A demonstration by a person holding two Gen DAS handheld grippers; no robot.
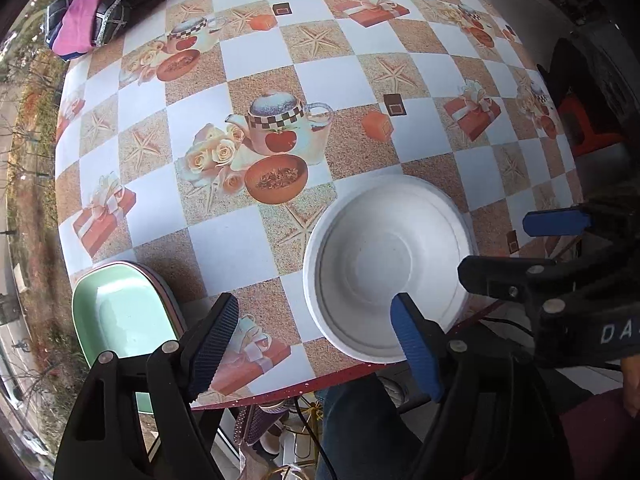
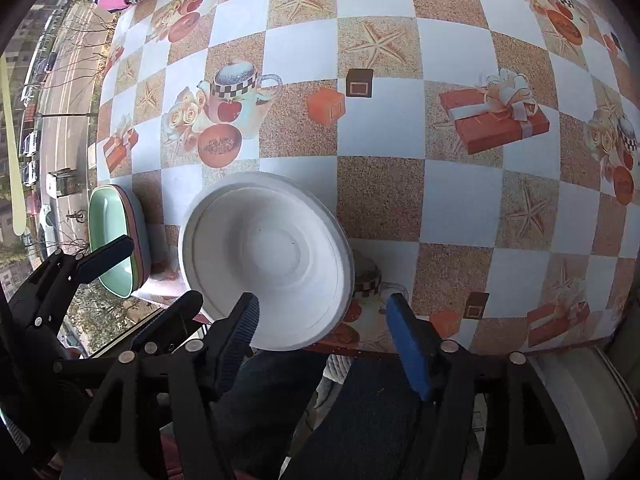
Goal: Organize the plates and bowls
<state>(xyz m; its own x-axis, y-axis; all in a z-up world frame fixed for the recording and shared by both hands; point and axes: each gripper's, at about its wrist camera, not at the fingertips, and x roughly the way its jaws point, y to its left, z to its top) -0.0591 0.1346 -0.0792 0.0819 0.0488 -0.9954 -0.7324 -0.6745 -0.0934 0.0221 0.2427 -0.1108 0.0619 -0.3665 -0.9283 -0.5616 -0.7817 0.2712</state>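
A stack of white bowls (image 1: 384,264) sits at the table's near edge; it also shows in the right wrist view (image 2: 266,258). A stack of oblong plates, mint green on top (image 1: 124,312), lies at the near left corner, also in the right wrist view (image 2: 114,236). My left gripper (image 1: 316,344) is open and empty, hovering between plates and bowls, its right pad over the bowl rim. My right gripper (image 2: 324,320) is open and empty over the bowls' right edge; it shows in the left wrist view (image 1: 516,248).
The round table (image 2: 380,208) has a checked cloth printed with teapots and gift boxes. A folded dark and pink cloth (image 1: 100,8) lies at the far left edge. A window with a street lies beyond the left side. The person's legs (image 2: 360,408) are below the near edge.
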